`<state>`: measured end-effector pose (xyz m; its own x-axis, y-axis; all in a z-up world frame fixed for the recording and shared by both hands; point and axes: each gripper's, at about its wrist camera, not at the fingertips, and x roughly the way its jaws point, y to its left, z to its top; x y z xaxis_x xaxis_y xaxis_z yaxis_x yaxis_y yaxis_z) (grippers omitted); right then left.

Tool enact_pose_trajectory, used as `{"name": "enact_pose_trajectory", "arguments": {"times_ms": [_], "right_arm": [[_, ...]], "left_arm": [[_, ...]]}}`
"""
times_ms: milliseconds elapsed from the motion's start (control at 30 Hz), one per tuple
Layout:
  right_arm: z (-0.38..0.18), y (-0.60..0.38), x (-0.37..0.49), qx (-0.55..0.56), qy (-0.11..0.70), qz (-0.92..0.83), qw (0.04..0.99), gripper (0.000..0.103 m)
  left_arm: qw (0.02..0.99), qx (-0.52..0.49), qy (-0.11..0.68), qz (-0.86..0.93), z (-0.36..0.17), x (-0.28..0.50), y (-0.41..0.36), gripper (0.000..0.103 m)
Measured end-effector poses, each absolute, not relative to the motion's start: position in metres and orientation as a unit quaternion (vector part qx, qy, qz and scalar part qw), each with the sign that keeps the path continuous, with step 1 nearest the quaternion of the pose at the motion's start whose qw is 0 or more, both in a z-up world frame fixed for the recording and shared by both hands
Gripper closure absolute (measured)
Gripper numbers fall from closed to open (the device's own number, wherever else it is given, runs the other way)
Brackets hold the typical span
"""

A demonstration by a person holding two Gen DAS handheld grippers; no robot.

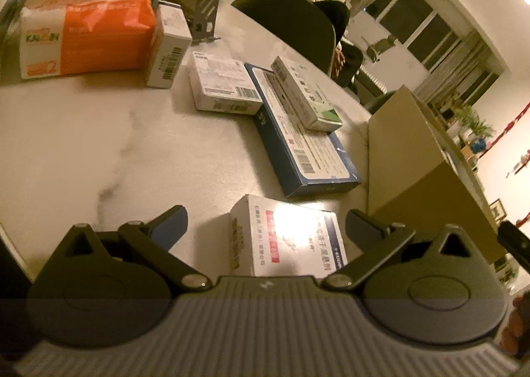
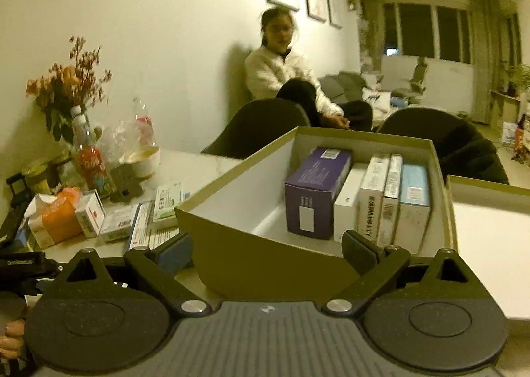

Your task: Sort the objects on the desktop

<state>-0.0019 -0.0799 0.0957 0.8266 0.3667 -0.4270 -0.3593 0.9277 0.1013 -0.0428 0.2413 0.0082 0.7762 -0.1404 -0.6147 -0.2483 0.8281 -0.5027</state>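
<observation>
— Two grippers, and both have the jaws spread wide with nothing between the pads, correct?

— Yes. The left gripper [image 1: 265,228] hangs low over the marble table [image 1: 82,145], and a white box with a red band [image 1: 288,238] lies flat on the table between its two fingers [image 1: 169,228], but the pads do not touch it. The right gripper [image 2: 268,248] is also open; it hovers in front of the cardboard box [image 2: 265,251].

— What is already inside this cardboard box?

— Five boxes stand upright in a row against the far right corner: a purple box [image 2: 314,191], then a plain white box [image 2: 347,205], two narrow white ones, and a pale blue one [image 2: 414,205]. The left part of the cardboard box is bare.

— And what is not sorted yet?

— In the left wrist view, beyond the white box with the red band, a long dark blue box [image 1: 304,152] lies flat, and a slim white-and-green box [image 1: 304,95] rests on top of it. Just beside them is a white box with barcodes [image 1: 222,85], then a small white box standing upright [image 1: 169,46], touching an orange tissue pack [image 1: 86,26]. A grey metal stand [image 1: 203,16] is behind them.

— Anything else?

— A person in a light jacket [image 2: 281,75] sits behind the table, and dried flowers [image 2: 69,79] stand at the far left.
</observation>
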Motion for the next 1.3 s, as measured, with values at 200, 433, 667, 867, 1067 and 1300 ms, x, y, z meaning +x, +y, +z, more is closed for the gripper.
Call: {"name": "enact_pose_trajectory", "arguments": {"times_ms": [200,433,667,867,1067,1300], "right_arm": [[0.082,-0.095,-0.025,0.056,0.217,0.178,0.958,0.003],[0.065,-0.109,-0.035,0.108,0.235,0.172,0.950,0.002],[0.056,-0.112,-0.035,0.127,0.247,0.178,0.944,0.002],[0.048,-0.114,-0.036,0.143,0.256,0.183,0.938,0.002],[0.041,-0.115,-0.036,0.155,0.265,0.189,0.933,0.002],[0.044,-0.112,-0.031,0.162,0.271,0.197,0.928,0.002]], "left_arm": [[0.895,-0.270,0.354,0.031,0.016,-0.020,0.229,0.000],[0.898,-0.223,0.376,0.049,0.023,0.012,0.193,0.000],[0.895,-0.217,0.381,0.081,0.031,0.045,0.179,0.000],[0.891,-0.193,0.392,0.120,0.037,0.073,0.165,0.000],[0.873,-0.202,0.408,0.177,0.039,0.100,0.169,0.000],[0.842,-0.200,0.445,0.232,0.038,0.129,0.168,0.000]]}}
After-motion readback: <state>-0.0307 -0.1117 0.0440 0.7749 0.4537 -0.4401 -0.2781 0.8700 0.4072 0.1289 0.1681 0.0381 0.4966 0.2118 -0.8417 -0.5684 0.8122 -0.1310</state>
